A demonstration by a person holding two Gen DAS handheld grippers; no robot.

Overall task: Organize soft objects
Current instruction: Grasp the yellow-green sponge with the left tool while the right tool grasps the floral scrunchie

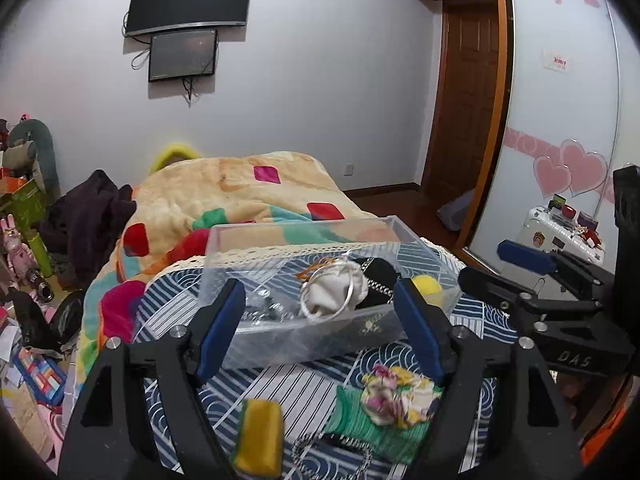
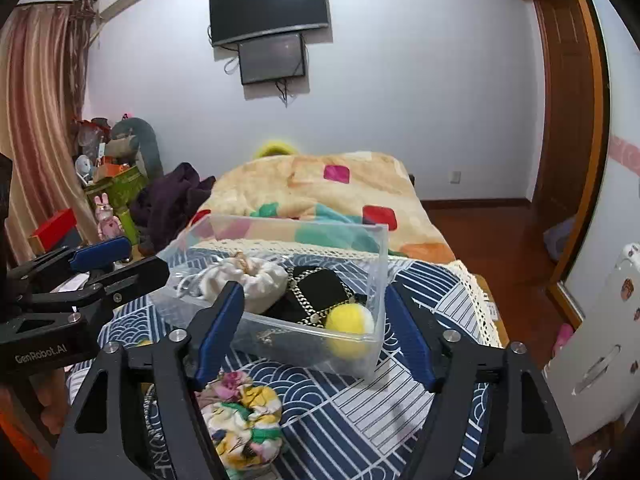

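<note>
Left gripper (image 1: 320, 328) and right gripper (image 2: 314, 330) — both with fingers spread wide, holding nothing — hover over the patterned blue cloth (image 2: 360, 396). Ahead of both lies the clear plastic box (image 2: 280, 240), containing a white pouch (image 2: 244, 280), black chained bag (image 2: 316, 292) and yellow pompom (image 2: 350, 320). A floral scrunchie (image 2: 240, 416) lies beneath the right gripper's left finger — outside the box

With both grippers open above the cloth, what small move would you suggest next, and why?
Probably lower the right gripper onto the floral scrunchie and close. It lies loose on the patterned cloth, outside the clear box, just below the open fingers.
</note>
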